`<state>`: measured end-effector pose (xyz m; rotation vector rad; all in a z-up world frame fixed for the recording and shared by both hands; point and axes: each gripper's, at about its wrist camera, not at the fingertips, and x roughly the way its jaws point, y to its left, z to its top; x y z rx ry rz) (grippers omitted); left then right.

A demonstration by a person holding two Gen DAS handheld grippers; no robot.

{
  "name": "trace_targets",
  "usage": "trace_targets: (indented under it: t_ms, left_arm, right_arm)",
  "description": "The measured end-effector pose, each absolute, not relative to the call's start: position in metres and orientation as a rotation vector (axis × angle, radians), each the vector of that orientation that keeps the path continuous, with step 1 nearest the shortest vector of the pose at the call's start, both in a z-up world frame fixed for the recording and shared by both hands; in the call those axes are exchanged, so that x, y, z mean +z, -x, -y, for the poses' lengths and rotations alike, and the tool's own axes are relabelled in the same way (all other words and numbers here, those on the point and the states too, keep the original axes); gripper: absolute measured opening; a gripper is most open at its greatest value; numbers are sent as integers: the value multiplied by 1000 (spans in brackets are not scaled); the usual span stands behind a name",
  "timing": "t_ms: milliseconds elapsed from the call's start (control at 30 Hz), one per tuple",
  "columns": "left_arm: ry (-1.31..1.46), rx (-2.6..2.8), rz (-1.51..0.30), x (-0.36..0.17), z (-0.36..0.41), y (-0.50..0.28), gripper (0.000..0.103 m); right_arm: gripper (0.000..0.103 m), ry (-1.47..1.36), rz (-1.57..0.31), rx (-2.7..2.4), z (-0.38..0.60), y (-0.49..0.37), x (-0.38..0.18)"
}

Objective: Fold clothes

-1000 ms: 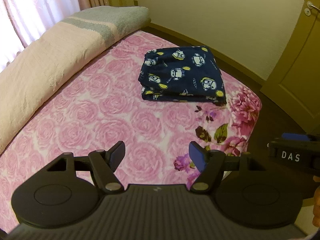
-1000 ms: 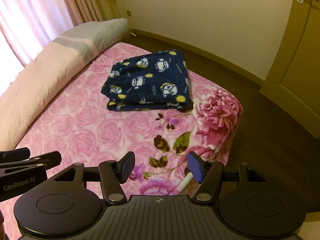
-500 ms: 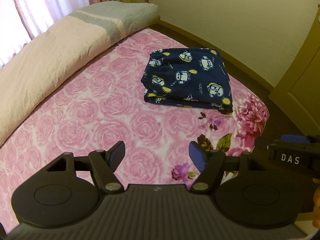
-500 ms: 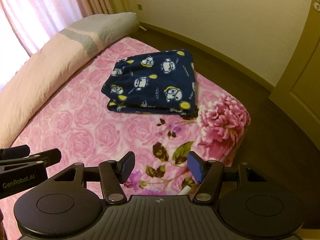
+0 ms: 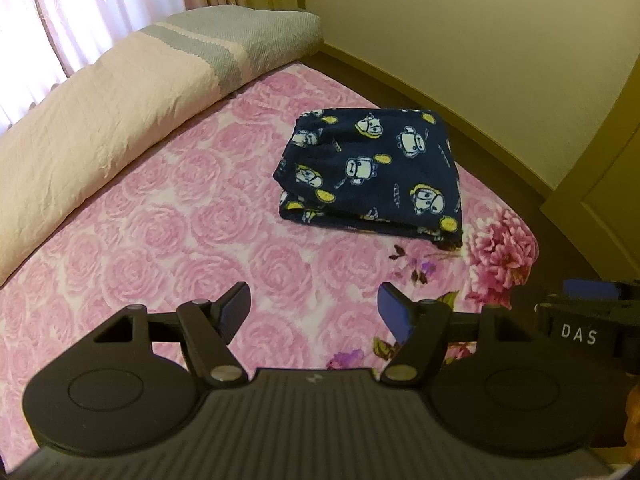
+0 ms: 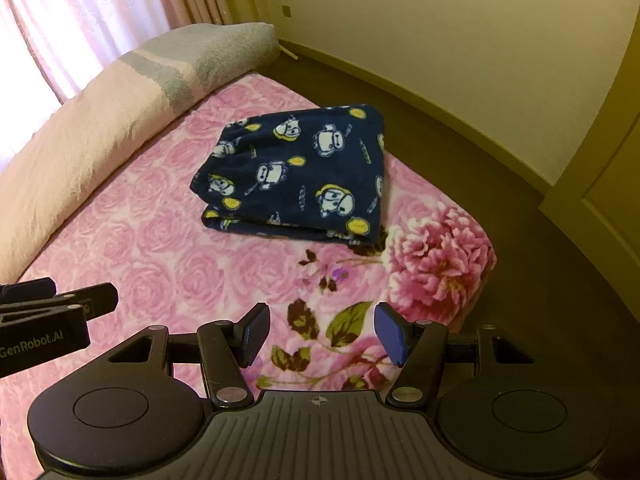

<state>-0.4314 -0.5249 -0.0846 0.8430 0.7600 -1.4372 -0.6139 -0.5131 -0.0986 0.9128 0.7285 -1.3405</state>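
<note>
A navy garment with a white and yellow cartoon print (image 5: pixel 376 172) lies folded in a neat rectangle on the pink rose bedspread (image 5: pixel 192 232), near the bed's far right corner. It also shows in the right wrist view (image 6: pixel 300 180). My left gripper (image 5: pixel 314 312) is open and empty, held above the bedspread well short of the garment. My right gripper (image 6: pixel 320 334) is open and empty, above the flower-printed corner of the bedspread (image 6: pixel 436 256). Each gripper's body shows at the edge of the other's view.
A long cream and grey bolster (image 5: pixel 132 104) runs along the bed's left side under curtains (image 5: pixel 80 8). Dark floor (image 6: pixel 560 240) lies past the bed's right edge. A wall (image 5: pixel 460 28) and a door (image 5: pixel 612 184) stand behind.
Both grippers have moved a little closer to the folded garment and tilted, so it sits lower and larger in view. The garment has not moved. Both jaws stay open.
</note>
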Motion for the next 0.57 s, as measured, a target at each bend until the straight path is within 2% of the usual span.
trace_targets:
  t_ms: [567]
  left_arm:
    - [-851, -1454, -712, -85, 546, 456, 67]
  right_arm:
    - [61, -939, -734, -1348, 527, 638, -103]
